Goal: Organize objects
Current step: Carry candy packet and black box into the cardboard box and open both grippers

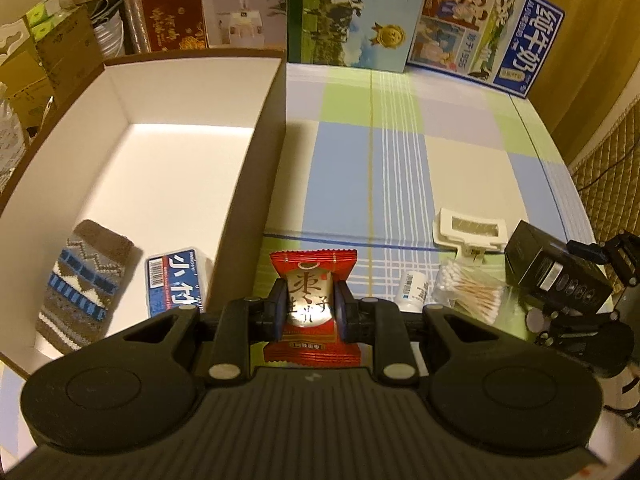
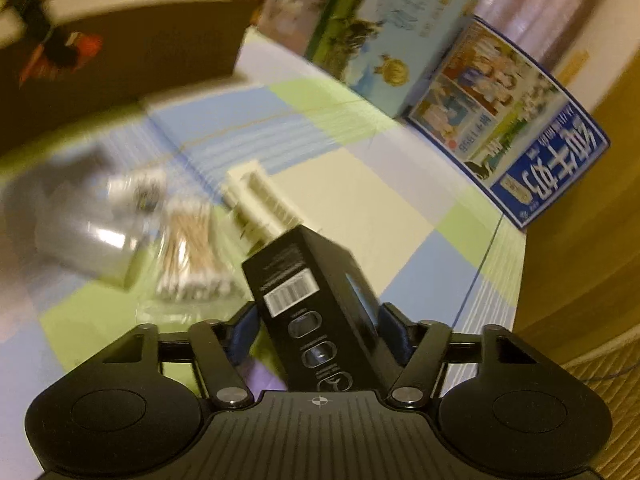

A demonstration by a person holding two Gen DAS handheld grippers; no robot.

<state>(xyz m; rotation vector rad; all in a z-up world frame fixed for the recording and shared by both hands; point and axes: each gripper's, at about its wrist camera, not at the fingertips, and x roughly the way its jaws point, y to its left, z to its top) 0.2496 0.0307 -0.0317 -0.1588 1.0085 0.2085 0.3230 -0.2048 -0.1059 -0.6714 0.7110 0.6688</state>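
My left gripper point(image 1: 310, 308) is shut on a red snack packet point(image 1: 312, 276), held just right of the brown storage box point(image 1: 256, 148) with a white inside. In the box lie a knitted pouch point(image 1: 84, 284) and a blue tissue pack point(image 1: 176, 280). My right gripper point(image 2: 316, 332) is shut on a black box point(image 2: 312, 300) with a barcode, tilted above the table; it also shows in the left wrist view point(image 1: 556, 264). On the checked tablecloth lie a bag of cotton swabs point(image 1: 472, 290), a small white bottle point(image 1: 412, 286) and a white clip point(image 1: 468, 232).
Tall cartons stand along the table's back edge: a green-and-blue milk carton point(image 1: 352, 16), a blue one point(image 1: 492, 28), a humidifier box point(image 1: 240, 8). The table's right edge point(image 1: 568, 168) borders a quilted surface. The right wrist view is blurred on its left side.
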